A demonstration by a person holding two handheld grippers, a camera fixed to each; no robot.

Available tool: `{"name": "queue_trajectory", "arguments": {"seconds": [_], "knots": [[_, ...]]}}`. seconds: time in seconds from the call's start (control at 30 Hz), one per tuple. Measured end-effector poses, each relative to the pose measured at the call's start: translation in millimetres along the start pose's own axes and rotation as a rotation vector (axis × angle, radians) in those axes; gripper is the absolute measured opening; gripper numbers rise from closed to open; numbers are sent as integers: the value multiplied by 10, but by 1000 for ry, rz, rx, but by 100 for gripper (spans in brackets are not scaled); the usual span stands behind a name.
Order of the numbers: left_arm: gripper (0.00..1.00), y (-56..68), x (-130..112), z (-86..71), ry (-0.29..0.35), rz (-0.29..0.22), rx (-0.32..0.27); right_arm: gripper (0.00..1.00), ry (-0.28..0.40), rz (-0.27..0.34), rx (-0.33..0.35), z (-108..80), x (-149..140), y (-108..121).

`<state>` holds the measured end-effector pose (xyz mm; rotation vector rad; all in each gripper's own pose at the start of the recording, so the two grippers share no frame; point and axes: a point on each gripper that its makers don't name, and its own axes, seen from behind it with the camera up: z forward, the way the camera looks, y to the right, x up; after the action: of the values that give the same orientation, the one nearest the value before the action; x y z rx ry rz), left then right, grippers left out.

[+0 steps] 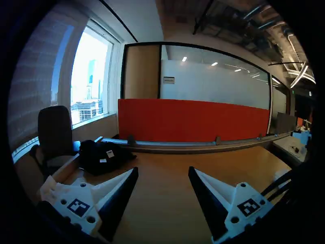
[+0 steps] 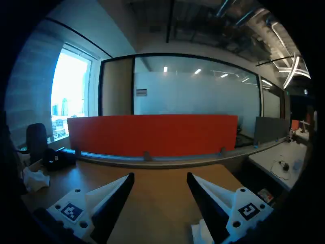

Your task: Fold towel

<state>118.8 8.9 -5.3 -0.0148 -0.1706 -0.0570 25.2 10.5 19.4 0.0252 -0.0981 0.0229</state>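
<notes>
A white crumpled cloth, apparently the towel, lies on the wooden desk at the far left, near a black bag. Another bit of white cloth shows at the bottom edge beside my right gripper's finger. My right gripper hovers open over bare desk with nothing between its fingers. My left gripper is open too, above the desk. A white crumpled shape sits just outside its left finger; I cannot tell whether it touches.
A black bag lies at the desk's back left, with a dark office chair behind it. A red divider panel runs along the desk's far edge. A second desk with small items stands to the right.
</notes>
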Motion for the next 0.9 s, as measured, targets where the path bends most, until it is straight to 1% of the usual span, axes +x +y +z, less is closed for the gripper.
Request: {"name": "queue_trajectory", "arguments": {"seconds": [0.17,0.37,0.57,0.67,0.77,0.9], "knots": [[91,-9,3,-4,3,1,-4,100,6,7,6,18,19,-69],[91,-25,-22,-4,7,-5,-3,100,3,5,4,34,-37,-99],[91,-47,-81,-3,26,-22,-4,100,9,-5,1,16,-72,-129],[91,-63,-137,-5,39,-20,-7,100,20,-13,-2,10,-122,-138],[91,-79,-233,-2,44,-8,-10,100,23,-17,-8,7,-208,-136],[91,-91,-373,18,55,-5,-18,100,36,-23,-16,1,-329,-146]]}}
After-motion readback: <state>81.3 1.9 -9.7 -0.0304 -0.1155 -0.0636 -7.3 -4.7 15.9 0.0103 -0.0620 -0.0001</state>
